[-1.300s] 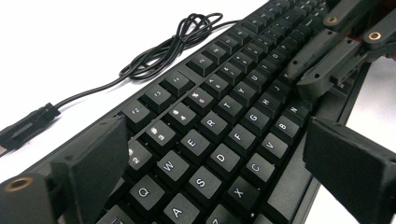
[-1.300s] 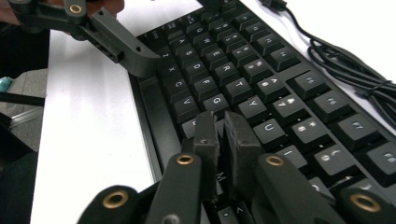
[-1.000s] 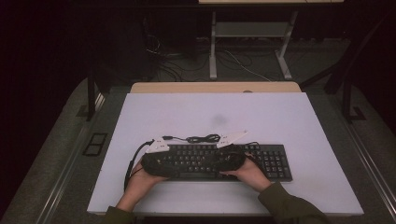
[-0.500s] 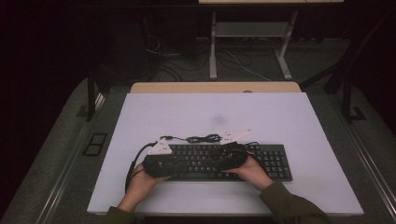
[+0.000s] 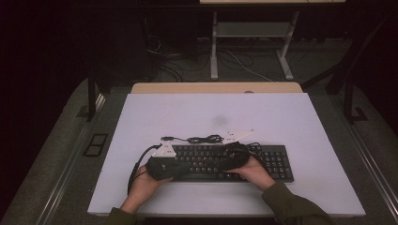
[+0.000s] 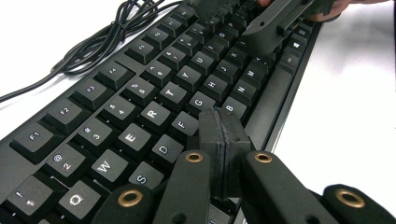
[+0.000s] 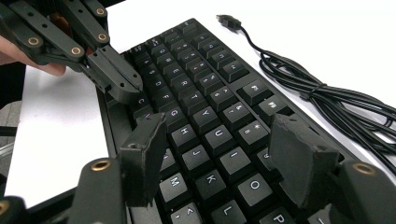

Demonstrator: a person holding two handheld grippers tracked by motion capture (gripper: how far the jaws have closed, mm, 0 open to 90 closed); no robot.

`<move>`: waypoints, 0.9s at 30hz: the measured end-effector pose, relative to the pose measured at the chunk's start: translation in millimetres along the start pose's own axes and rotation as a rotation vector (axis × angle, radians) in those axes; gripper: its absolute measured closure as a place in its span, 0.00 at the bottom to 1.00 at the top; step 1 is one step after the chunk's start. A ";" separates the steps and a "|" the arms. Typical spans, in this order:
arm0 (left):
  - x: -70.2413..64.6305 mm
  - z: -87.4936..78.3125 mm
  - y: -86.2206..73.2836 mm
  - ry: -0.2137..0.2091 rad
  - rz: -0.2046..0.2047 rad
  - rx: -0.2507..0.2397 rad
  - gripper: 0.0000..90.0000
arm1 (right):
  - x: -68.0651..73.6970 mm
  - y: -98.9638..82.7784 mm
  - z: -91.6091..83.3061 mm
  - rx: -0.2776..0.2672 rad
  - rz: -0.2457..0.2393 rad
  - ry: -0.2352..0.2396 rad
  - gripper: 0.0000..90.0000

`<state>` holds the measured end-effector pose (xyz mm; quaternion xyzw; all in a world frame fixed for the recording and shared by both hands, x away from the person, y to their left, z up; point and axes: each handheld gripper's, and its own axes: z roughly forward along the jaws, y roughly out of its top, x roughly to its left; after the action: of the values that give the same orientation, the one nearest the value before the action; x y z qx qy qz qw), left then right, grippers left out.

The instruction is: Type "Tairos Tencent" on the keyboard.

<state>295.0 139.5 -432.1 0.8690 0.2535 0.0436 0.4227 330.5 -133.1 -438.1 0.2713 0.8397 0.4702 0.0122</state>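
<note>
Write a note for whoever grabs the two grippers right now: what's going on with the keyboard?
Left gripper: jaws have just closed, shut with nothing between them, tips low over the keyboard near the B key.
Right gripper: jaws have just been opening, open and empty, hovering above the J and K keys.
Keyboard lies flat at the near side of the table; its cable sits coiled just behind it, unplugged.
Done: both grippers are over the keys.
Left: probably pressing keys; I cannot tell whether any has been pressed.

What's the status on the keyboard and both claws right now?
Left claw shut, empty, over keyboard. Right claw open, just widening, nothing between. Coiled cable lies behind keyboard, clear.
</note>
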 end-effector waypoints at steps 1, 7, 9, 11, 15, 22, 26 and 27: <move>0.0 0.6 -0.2 0.001 -0.003 0.002 0.99 | -0.3 -0.2 0.1 -0.001 0.000 0.000 0.40; 1.1 3.0 -1.4 0.003 0.004 0.015 0.99 | -0.1 -0.9 0.7 0.001 -0.002 -0.004 0.39; 1.6 3.2 -1.9 0.004 0.004 0.015 0.99 | 0.0 -1.0 0.8 0.000 -0.001 -0.004 0.39; 2.1 4.4 -2.9 0.004 0.008 0.030 0.99 | 0.0 -1.1 0.8 0.000 -0.001 -0.005 0.39; 2.9 4.7 -3.2 -0.005 -0.001 0.022 0.99 | -0.4 -1.4 0.5 -0.001 -0.001 -0.007 0.39; 2.7 1.1 -1.8 0.011 0.006 0.019 0.99 | -0.5 -0.8 -1.3 -0.011 0.003 -0.007 0.38; 2.8 0.3 -1.4 0.010 0.001 0.017 0.99 | -1.2 -1.3 -1.7 -0.015 0.002 -0.010 0.38; 2.9 0.0 -1.1 0.009 0.006 0.013 0.99 | -1.2 -1.3 -2.0 -0.017 0.003 -0.011 0.38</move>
<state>297.0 141.5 -433.4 0.8722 0.2533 0.0471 0.4159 330.5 -135.7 -438.3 0.2748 0.8353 0.4758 0.0183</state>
